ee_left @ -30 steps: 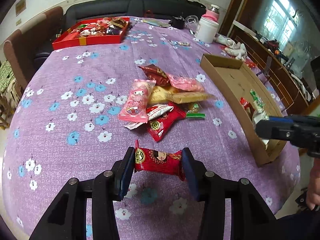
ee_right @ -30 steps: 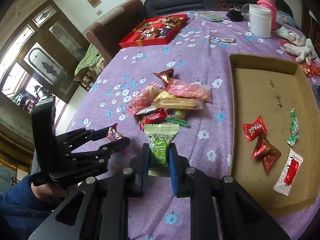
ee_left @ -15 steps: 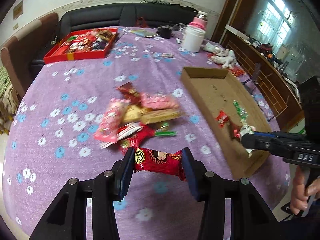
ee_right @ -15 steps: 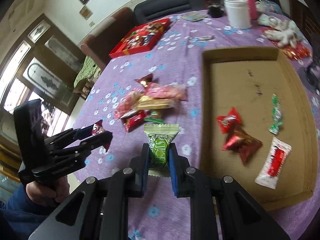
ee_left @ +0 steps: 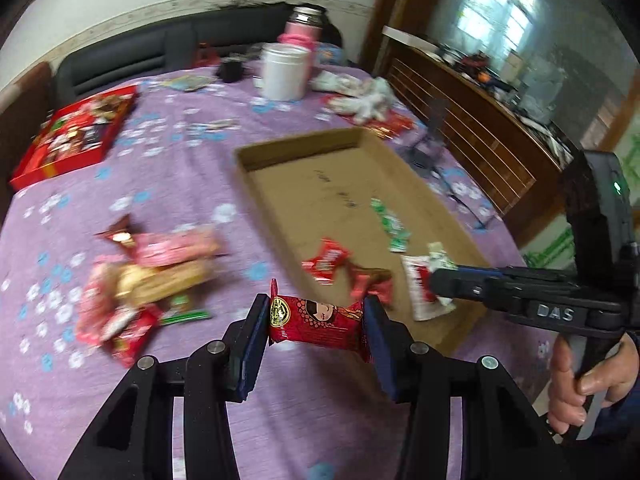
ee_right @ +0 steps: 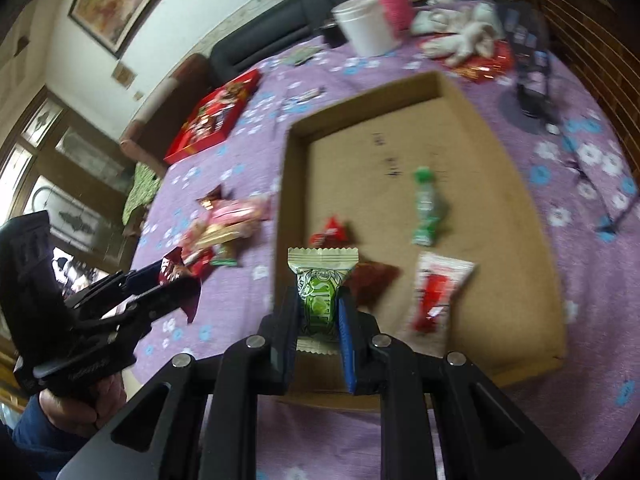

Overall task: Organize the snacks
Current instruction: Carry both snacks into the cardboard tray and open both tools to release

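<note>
My left gripper is shut on a red snack packet with a face printed on it, held above the purple cloth just left of the cardboard tray. My right gripper is shut on a green-and-cream snack packet, held over the tray's near left corner. The right gripper also shows in the left wrist view, the left gripper in the right wrist view. The tray holds a few red candies, a green candy and a white-and-red packet. A pile of loose snacks lies left of the tray.
A red box of sweets sits at the far left of the table. A white jar, a pink flask and white cloth items stand beyond the tray. A wooden railing runs along the right.
Both grippers have swung right toward the cardboard tray, each still holding its packet. The right gripper now hangs over the tray's near edge.
</note>
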`<action>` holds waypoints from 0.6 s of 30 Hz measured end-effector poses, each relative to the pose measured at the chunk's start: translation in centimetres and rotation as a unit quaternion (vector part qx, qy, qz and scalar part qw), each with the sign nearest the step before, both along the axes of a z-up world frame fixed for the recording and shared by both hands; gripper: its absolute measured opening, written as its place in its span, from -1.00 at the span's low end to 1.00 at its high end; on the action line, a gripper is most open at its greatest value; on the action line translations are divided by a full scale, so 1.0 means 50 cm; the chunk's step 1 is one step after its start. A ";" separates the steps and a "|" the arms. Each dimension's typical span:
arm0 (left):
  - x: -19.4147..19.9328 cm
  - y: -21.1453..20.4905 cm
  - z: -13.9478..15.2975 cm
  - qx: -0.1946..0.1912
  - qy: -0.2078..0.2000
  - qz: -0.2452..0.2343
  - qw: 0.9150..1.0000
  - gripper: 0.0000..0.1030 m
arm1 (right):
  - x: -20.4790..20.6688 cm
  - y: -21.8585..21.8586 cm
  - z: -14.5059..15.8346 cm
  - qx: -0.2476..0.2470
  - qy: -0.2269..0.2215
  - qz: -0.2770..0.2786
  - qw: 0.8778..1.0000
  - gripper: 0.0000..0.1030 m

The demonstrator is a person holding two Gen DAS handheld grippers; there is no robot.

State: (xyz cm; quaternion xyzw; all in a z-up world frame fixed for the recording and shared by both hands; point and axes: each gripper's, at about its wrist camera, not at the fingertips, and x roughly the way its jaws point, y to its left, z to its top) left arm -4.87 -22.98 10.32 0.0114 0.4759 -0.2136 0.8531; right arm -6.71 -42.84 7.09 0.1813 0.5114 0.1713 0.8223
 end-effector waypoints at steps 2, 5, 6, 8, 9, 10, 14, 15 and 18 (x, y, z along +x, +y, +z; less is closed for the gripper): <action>-0.005 -0.040 -0.006 0.007 0.000 -0.020 1.000 -0.04 | -0.002 -0.021 -0.009 -0.003 0.006 -0.011 1.000 -0.66; -0.013 -0.098 -0.022 0.014 0.003 -0.052 0.999 -0.04 | -0.007 -0.044 -0.021 -0.007 0.015 -0.022 1.000 -0.66; -0.015 -0.112 -0.028 0.018 0.005 -0.059 0.998 -0.04 | -0.007 -0.049 -0.026 -0.009 0.018 -0.025 0.999 -0.66; -0.019 -0.135 -0.044 0.022 0.014 -0.068 0.997 -0.04 | -0.010 -0.058 -0.042 -0.013 0.027 -0.029 0.999 -0.66; -0.020 -0.144 -0.053 0.026 0.018 -0.071 0.997 -0.04 | -0.012 -0.061 -0.047 -0.015 0.031 -0.030 0.999 -0.66; -0.021 -0.150 -0.059 0.029 0.020 -0.072 0.997 -0.04 | -0.012 -0.063 -0.052 -0.016 0.034 -0.029 0.999 -0.66; -0.012 -0.165 -0.085 0.037 0.032 -0.073 0.996 -0.04 | -0.011 -0.072 -0.061 -0.024 0.037 -0.028 0.999 -0.66; -0.010 -0.167 -0.090 0.039 0.035 -0.073 0.996 -0.04 | -0.011 -0.075 -0.062 -0.026 0.037 -0.028 0.999 -0.66; -0.003 -0.173 -0.103 0.043 0.040 -0.072 0.996 -0.03 | -0.006 -0.082 -0.072 -0.030 0.046 -0.028 0.998 -0.65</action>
